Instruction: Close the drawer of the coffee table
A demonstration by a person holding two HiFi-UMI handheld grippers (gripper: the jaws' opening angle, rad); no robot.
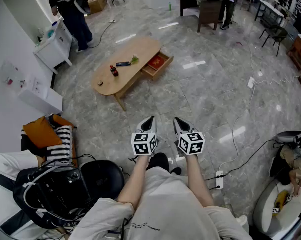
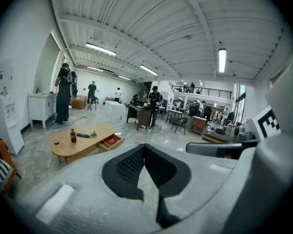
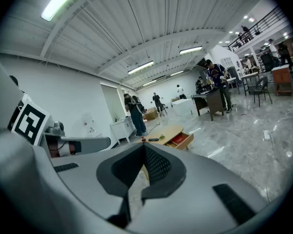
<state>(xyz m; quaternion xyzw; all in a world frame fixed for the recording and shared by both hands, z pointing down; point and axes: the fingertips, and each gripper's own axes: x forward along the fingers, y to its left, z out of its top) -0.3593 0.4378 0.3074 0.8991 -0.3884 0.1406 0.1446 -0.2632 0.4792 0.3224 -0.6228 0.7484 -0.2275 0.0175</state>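
An oval wooden coffee table (image 1: 125, 66) stands on the grey floor well ahead of me. Its drawer (image 1: 158, 65) is pulled out on the right side, with something red inside. A small dark bottle (image 1: 113, 71), a black remote (image 1: 123, 63) and a green item lie on top. The left gripper (image 1: 150, 120) and right gripper (image 1: 178, 120) are held side by side near my body, far from the table, both shut and empty. The left gripper view shows the table (image 2: 81, 144) and open drawer (image 2: 111, 142) beyond the left gripper (image 2: 144, 148). In the right gripper view the drawer (image 3: 179, 140) lies past the right gripper (image 3: 144, 148).
A person (image 1: 73, 11) stands at a white cabinet (image 1: 55, 46) at the back left. More people stand by a dark desk (image 1: 205, 6) behind. Bags and a black chair (image 1: 98, 176) sit near my left. Cables and a power strip (image 1: 219, 180) cross the floor at right.
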